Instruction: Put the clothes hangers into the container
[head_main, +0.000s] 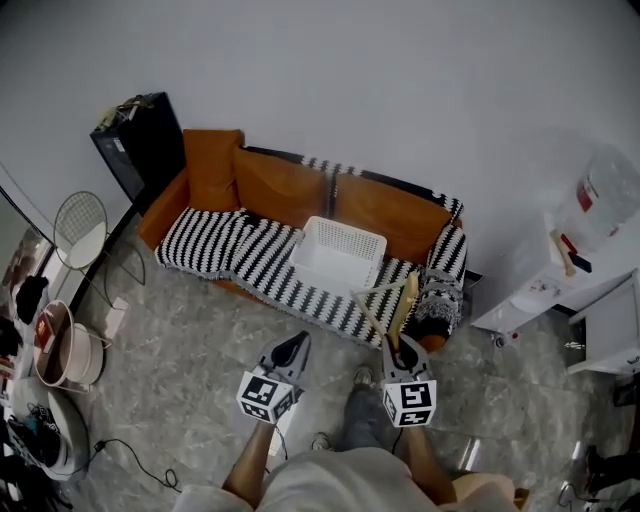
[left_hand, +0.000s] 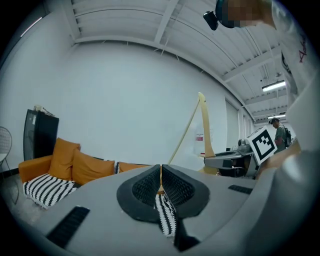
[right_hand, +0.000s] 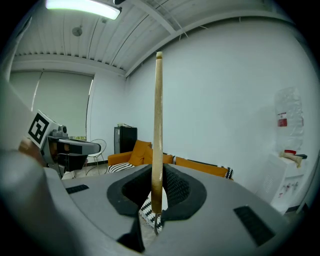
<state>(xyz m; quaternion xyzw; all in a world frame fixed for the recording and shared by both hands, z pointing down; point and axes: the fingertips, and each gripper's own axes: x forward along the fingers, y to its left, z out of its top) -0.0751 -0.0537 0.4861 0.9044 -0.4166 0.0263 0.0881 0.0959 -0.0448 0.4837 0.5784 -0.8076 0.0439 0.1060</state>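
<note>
**One hanger in the right tongs, basket waiting on the sofa**

Head view: the person stands on the grey floor facing an orange, leather-look sofa (head_main: 290, 185) draped with a black-and-white striped woven throw (head_main: 230, 245). On the seat sits a white plastic lattice basket (head_main: 348, 230), open side up, which I take to be the container. The right tongs (head_main: 393, 345) carry a pale wooden clothes hanger (head_main: 409, 292). Its triangle of smooth curved arms and thin crossbar juts forward over the sofa's front edge, short of the basket and just to its right. The left tongs (head_main: 298, 340) point the same way, apart from the hanger.

Left gripper view: the left tongs (left_hand: 160, 172) have their ribbed black pads pressed together with nothing between them. That looks like a free hand, not yet needed. To the right, the hanger (left_hand: 203, 125) rises as a slim, bowed strip of wood. The sofa (left_hand: 75, 167) and throw (left_hand: 47, 189) lie low on the left.

Right gripper view: the right tongs (right_hand: 159, 172) are clamped on the hanger (right_hand: 158, 125). It stands straight up between the pads, edge-on to the camera, its metal hook poking out below. Gripping near the hook probably makes it easy to lower the hanger into the basket. The sofa (right_hand: 137, 150) lies ahead.
</note>
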